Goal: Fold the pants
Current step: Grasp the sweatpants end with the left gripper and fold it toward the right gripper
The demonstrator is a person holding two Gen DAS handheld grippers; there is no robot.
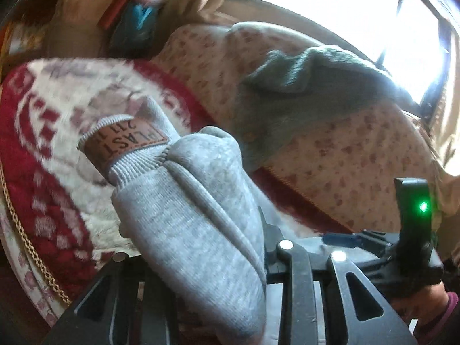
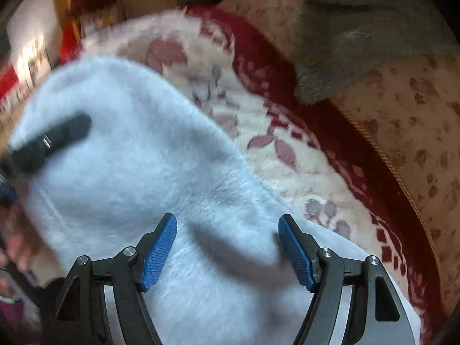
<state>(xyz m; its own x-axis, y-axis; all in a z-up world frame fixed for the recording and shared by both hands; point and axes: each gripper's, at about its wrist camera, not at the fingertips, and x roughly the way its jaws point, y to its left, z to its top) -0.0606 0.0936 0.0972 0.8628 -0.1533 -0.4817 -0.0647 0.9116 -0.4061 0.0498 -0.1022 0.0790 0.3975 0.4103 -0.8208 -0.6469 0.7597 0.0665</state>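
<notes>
The light grey sweatpants (image 1: 189, 201) have a ribbed waistband and a brown leather patch (image 1: 126, 143). In the left wrist view the bunched waistband end stands up between the jaws of my left gripper (image 1: 201, 258), which is shut on it; the fabric hides the fingertips. My right gripper (image 2: 227, 244) is open, its blue pads (image 2: 159, 251) spread over the grey pants (image 2: 138, 166), which lie below it on the bed. My left gripper also shows in the right wrist view (image 2: 49, 141) as a dark blurred bar at the left, over the pants.
A red and white fleece blanket (image 1: 57, 132) covers the bed. A floral beige cover (image 1: 345, 166) lies beyond it with a grey-green garment (image 1: 302, 95) on top. A bright window (image 1: 359, 14) is behind. Cluttered shelves (image 1: 86, 5) stand at the back left.
</notes>
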